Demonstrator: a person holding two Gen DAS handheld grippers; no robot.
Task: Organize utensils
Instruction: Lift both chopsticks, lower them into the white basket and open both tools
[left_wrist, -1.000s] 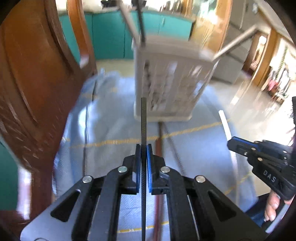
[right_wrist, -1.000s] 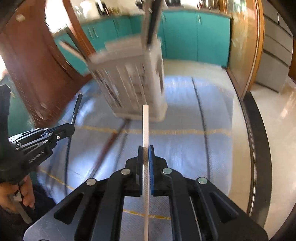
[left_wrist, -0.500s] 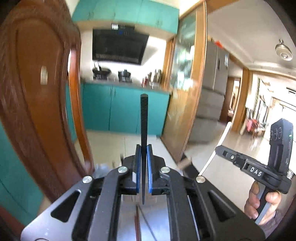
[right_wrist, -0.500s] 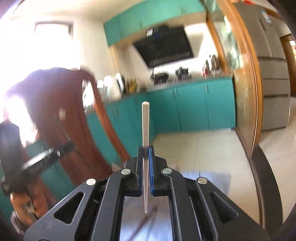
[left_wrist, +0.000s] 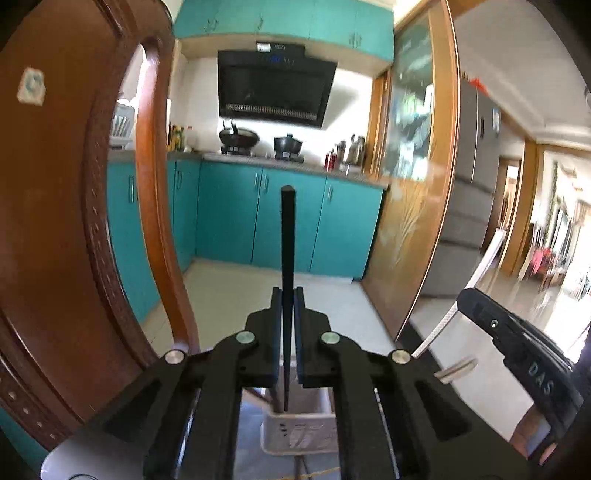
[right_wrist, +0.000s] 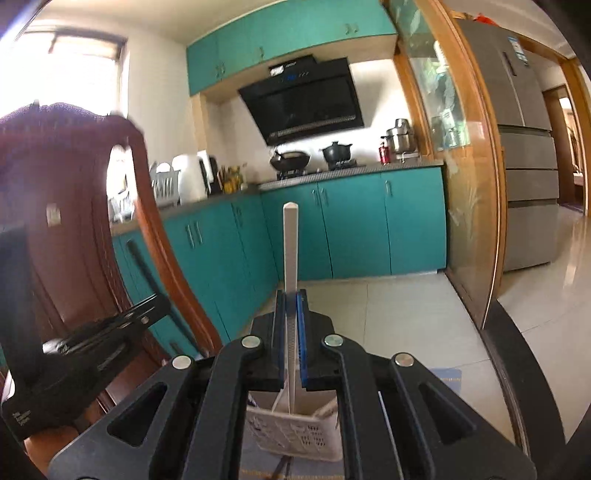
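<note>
My left gripper (left_wrist: 287, 295) is shut on a black chopstick (left_wrist: 287, 243) that stands upright, its lower tip over the white slotted utensil holder (left_wrist: 299, 430) below. My right gripper (right_wrist: 291, 297) is shut on a white chopstick (right_wrist: 290, 251), also upright, its lower end over the same white holder (right_wrist: 295, 432). The right gripper also shows in the left wrist view (left_wrist: 517, 354) with the white chopstick (left_wrist: 476, 280) slanting up from it. The left gripper shows in the right wrist view (right_wrist: 92, 343) with the black chopstick (right_wrist: 147, 273).
A carved brown wooden chair back (left_wrist: 66, 236) rises close on the left and also shows in the right wrist view (right_wrist: 74, 229). Teal kitchen cabinets (left_wrist: 258, 218), a stove with pots and a wooden door frame (left_wrist: 424, 206) lie beyond. A blue cloth (right_wrist: 448, 378) covers the table.
Both grippers swung up from pointing down at the table and holder to pointing level into the kitchen, chopsticks now upright. The holder moved from ahead of the fingers to beneath them.
</note>
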